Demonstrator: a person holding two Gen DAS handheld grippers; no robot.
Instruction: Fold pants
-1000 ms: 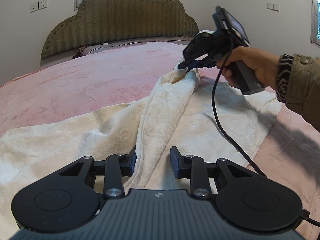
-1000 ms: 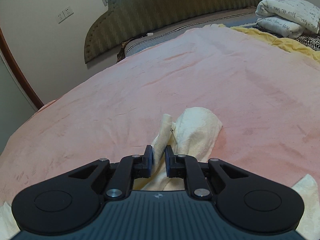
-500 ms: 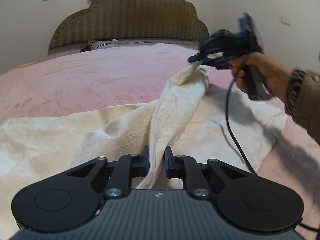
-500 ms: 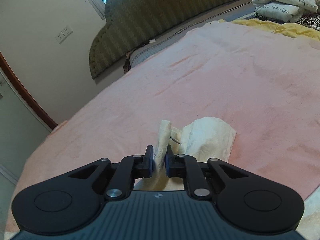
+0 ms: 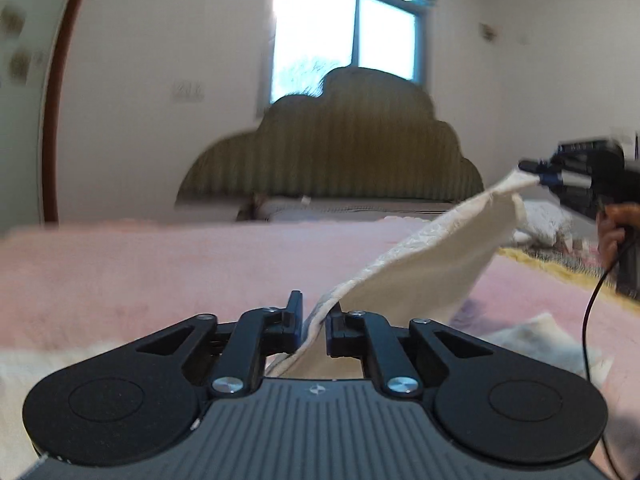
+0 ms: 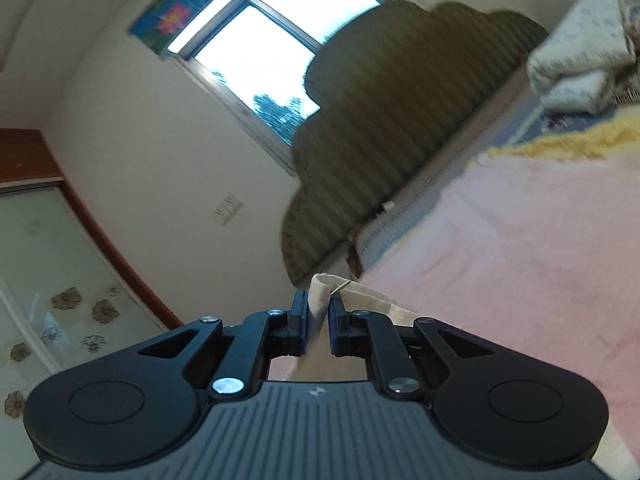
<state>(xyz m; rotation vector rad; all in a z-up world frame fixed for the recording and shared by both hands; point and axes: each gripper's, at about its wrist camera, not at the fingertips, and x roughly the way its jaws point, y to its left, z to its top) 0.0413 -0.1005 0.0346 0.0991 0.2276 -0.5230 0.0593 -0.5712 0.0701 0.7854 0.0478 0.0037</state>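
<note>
Pants (image 5: 420,264) lifted above the pink bedspread (image 5: 160,272), stretched between two grippers.
Left gripper (image 5: 314,320) has just closed, pinching one edge; right gripper (image 6: 318,318), somewhat blurred, apparently clamps the other corner.

One pair of cream pants (image 5: 420,264); two tools, left tool (image 5: 311,322) and right tool (image 6: 318,320); one bed (image 5: 160,272); one headboard (image 5: 340,152); one window (image 5: 348,36); two folded pillows (image 6: 580,52).
</note>
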